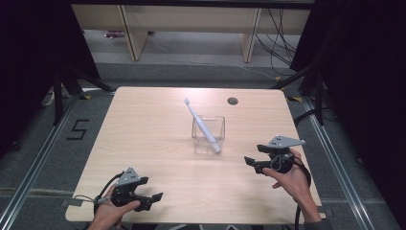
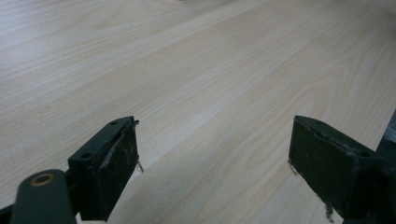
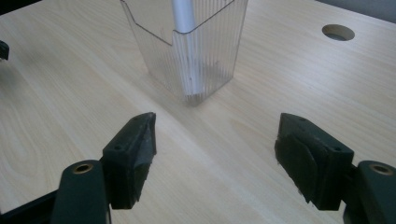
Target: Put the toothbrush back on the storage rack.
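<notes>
Clear ribbed plastic forms the cup [image 1: 208, 133], which stands upright on the pale wood counter [image 1: 143, 143] directly ahead of the right tool [image 1: 256, 155], near it but apart from its jaws. A white toothbrush [image 1: 201, 123] leans inside the cup, its handle end resting in the bottom corner on the side nearest the right tool and its bristle head projecting over the far rim. The right tool has its jaws spread wide with nothing between them; in the right gripper view the cup [image 3: 191, 51] sits centred beyond the two pads. The left tool [image 1: 143, 197] rests well away from the cup, at the near counter edge, jaws likewise apart and empty over bare wood [image 2: 210, 93]. Handling judgement: the cup is probably light, rigid and thin-walled, so it may slide or tip under a sideways push; its ribbing should offer some friction. The toothbrush is light, stiff and smooth, and free to swing in the cup. Best grip is probably on the exposed handle above the rim, across its narrow width, or across two opposite walls of the cup if the cup is to be moved. A round cable hole [image 1: 232, 100] lies beyond the cup, clear of the approach path. Nothing stands between the right tool and the cup.
</notes>
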Tool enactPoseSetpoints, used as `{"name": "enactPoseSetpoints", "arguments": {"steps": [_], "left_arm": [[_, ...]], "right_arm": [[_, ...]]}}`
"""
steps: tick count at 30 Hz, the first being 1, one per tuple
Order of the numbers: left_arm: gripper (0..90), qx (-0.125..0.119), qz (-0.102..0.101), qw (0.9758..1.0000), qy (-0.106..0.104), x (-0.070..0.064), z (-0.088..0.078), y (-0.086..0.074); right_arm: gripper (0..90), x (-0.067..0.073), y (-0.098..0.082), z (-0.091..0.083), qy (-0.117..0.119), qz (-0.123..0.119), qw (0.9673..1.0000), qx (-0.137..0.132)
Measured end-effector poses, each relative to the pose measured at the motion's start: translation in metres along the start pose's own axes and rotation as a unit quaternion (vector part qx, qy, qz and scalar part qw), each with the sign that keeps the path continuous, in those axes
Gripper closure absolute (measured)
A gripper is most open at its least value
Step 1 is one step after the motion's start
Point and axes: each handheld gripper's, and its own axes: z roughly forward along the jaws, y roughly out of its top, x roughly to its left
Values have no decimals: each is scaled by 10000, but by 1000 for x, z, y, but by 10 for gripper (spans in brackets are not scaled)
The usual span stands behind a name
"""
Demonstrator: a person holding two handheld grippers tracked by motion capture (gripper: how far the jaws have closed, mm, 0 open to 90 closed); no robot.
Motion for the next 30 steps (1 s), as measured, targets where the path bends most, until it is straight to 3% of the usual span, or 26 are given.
{"name": "enactPoseSetpoints", "arguments": {"steps": [2,3,7,8,9,10,11,13,14,15,16,17,18,21,22,23,26,27,30], "left_arm": [[149,12,5,10000,-4,0,0,0],[149,-2,0,10000,2,0,0,0],[150,3,21,10000,-27,0,0,0],[149,0,19,10000,-21,0,0,0],[149,0,21,10000,-24,0,0,0],[150,0,17,10000,-24,0,0,0],[149,1,16,10000,-20,0,0,0],[149,4,7,10000,-15,0,0,0],[149,3,16,10000,-27,0,0,0],[149,3,17,10000,-27,0,0,0],[149,9,15,10000,-20,0,0,0],[149,10,2,10000,-1,0,0,0],[150,1,-4,10000,10,0,0,0],[150,4,19,10000,-28,1,0,0],[150,10,16,10000,-17,0,0,0],[150,6,18,10000,-16,1,0,0],[150,14,-2,10000,9,0,0,0],[149,14,1,10000,-2,0,0,0],[150,5,8,10000,13,0,0,0]], "right_arm": [[275,3,-3,-2,33,178,9998,3],[263,1,-4,-1,10,52,10000,-49],[250,3,-10,-4,8,160,9999,-32],[247,2,-11,-5,-48,39,10000,-60],[241,4,-13,-5,-16,194,9998,-52],[237,2,-14,-5,-39,56,9999,-76],[238,5,-15,-6,-2,224,9997,-15],[235,4,-17,-6,-22,75,9999,-101],[235,6,-18,-6,-15,185,9998,-95],[235,5,-19,-6,-3,82,9999,-96],[235,6,-20,-7,18,203,9998,-76],[234,5,-22,-6,-28,57,9999,-124],[233,7,-23,-6,57,202,9997,-92],[233,8,-26,-7,52,234,9997,-18],[233,7,-28,-6,55,138,9999,-45],[233,9,-29,-6,76,264,9996,-25],[233,10,-34,-5,97,286,9995,-43],[235,8,-35,-6,66,164,9998,-25],[236,11,-40,-6,73,301,9995,8]]}}
